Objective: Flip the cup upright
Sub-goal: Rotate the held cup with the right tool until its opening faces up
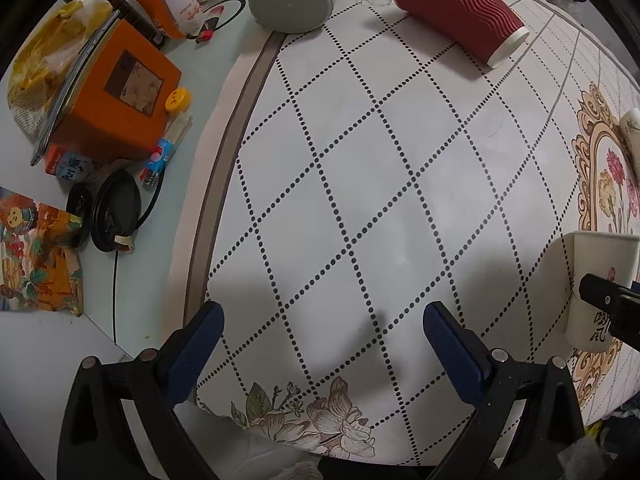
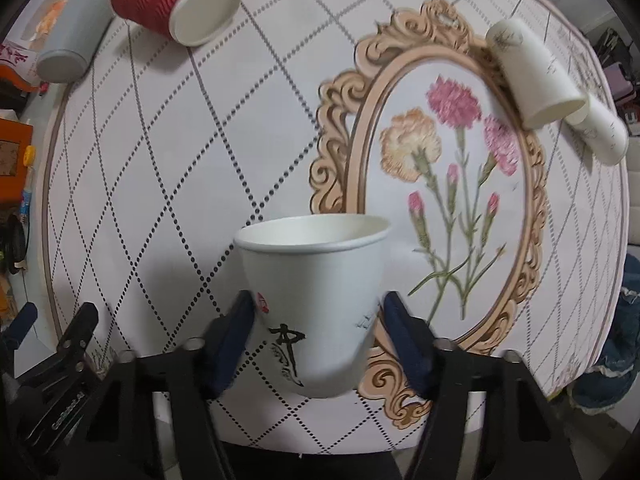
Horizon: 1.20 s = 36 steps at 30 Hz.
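Note:
My right gripper (image 2: 316,320) is shut on a white paper cup (image 2: 316,280) with black calligraphy, held upright with its mouth up, near the table's front edge. The same cup (image 1: 596,280) shows at the right edge of the left wrist view, with the right gripper on it. My left gripper (image 1: 322,328) is open and empty above the dotted-diamond tablecloth (image 1: 360,200). A red ribbed cup (image 1: 460,8) lies on its side at the far end; it also shows in the right wrist view (image 2: 172,0).
A grey cup (image 1: 294,0) lies on its side beside the red one. Two white cups (image 2: 536,76) (image 2: 600,132) lie on their sides at the far right. An orange box (image 1: 116,92), black lids (image 1: 114,212) and snack packets crowd the left side.

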Tool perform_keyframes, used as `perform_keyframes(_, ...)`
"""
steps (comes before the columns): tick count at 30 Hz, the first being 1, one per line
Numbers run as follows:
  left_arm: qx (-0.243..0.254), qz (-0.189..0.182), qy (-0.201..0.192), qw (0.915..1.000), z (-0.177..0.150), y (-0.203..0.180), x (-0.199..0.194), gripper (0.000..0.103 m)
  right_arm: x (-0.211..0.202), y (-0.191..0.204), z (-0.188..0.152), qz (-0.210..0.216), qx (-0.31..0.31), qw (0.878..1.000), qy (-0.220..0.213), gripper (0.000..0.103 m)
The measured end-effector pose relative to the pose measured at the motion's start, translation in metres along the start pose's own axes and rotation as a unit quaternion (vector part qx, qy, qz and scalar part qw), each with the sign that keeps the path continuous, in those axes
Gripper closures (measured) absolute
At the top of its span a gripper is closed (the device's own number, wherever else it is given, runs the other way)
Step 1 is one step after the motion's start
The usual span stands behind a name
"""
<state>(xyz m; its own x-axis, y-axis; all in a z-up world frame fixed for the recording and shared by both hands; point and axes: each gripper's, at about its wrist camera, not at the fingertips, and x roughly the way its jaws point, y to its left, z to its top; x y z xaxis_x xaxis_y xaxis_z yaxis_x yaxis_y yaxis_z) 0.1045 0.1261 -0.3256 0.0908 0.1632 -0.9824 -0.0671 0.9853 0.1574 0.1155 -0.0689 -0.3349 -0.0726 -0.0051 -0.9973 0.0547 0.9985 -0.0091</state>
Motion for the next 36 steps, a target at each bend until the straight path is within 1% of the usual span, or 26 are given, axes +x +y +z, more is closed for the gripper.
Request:
perform_keyframes(5, 0.005, -0.004, -0.001, 1.0, 0.004, -0.001, 0.003, 0.001, 0.0, -0.006, 0.0, 0.016, 0.024, 1.0, 0.002, 0.039)
perform_keyframes(10, 0.009, -0.015, -0.008, 0.9998, 0.013, -0.004, 0.002, 0.0, -0.003, -0.015, 0.0, 0.043, 0.057, 0.997, -0.002, 0.04)
perform_keyframes(13, 0.009, -0.031, -0.007, 0.9995, 0.018, -0.005, -0.001, 0.0, -0.01, -0.025, -0.001, 0.06, 0.077, 0.995, -0.02, 0.04)
perform_keyframes(16, 0.003, -0.034, 0.006, 0.9994, 0.025, -0.006, -0.001, 0.0, -0.021, -0.033, 0.001, 0.074, 0.091, 0.992, -0.046, 0.04)
perform_keyframes(18, -0.006, -0.041, 0.016, 0.999, 0.032, -0.007, 0.002, 0.0, -0.031, -0.036, 0.002, 0.078, 0.091, 0.99, -0.079, 0.04)
perform_keyframes(21, -0.006, -0.039, 0.019, 0.999, 0.046, -0.011, 0.005, 0.0, -0.042, -0.043, 0.009, 0.078, 0.089, 0.984, -0.133, 0.04)
perform_keyframes(22, -0.004, -0.039, 0.019, 0.999, 0.048, -0.013, 0.007, 0.0, -0.047, -0.042, 0.011, 0.071, 0.086, 0.979, -0.168, 0.04)
perform_keyframes(24, 0.001, -0.037, 0.016, 0.9992, 0.057, -0.018, 0.01, 0.0, -0.056, -0.04, 0.018, 0.063, 0.081, 0.971, -0.215, 0.04)
perform_keyframes(26, 0.007, -0.029, 0.009, 0.9995, 0.065, -0.023, 0.014, 0.0, -0.051, -0.034, 0.026, 0.057, 0.08, 0.96, -0.261, 0.04)
perform_keyframes(27, 0.01, -0.025, 0.005, 0.9996, 0.068, -0.026, 0.017, 0.0, -0.047, -0.033, 0.029, 0.046, 0.08, 0.954, -0.285, 0.04)
perform_keyframes(29, 0.014, -0.016, -0.001, 0.9998, 0.073, -0.03, 0.022, 0.0, -0.04, -0.029, 0.041, 0.034, 0.08, 0.945, -0.314, 0.04)
perform_keyframes(31, 0.016, -0.012, -0.003, 0.9998, 0.076, -0.033, 0.025, 0.0, -0.026, -0.023, 0.044, 0.014, 0.072, 0.933, -0.351, 0.04)
perform_keyframes(32, 0.018, -0.012, -0.004, 0.9998, 0.075, -0.032, 0.029, 0.0, -0.024, -0.019, 0.041, 0.006, 0.065, 0.93, -0.363, 0.04)
perform_keyframes(34, 0.022, -0.009, -0.008, 0.9997, 0.077, -0.033, 0.03, 0.0, -0.022, -0.014, 0.037, -0.004, 0.051, 0.924, -0.378, 0.04)
perform_keyframes(36, 0.023, -0.01, -0.012, 0.9996, 0.074, -0.032, 0.028, 0.0, -0.025, -0.012, 0.034, -0.008, 0.042, 0.923, -0.382, 0.04)
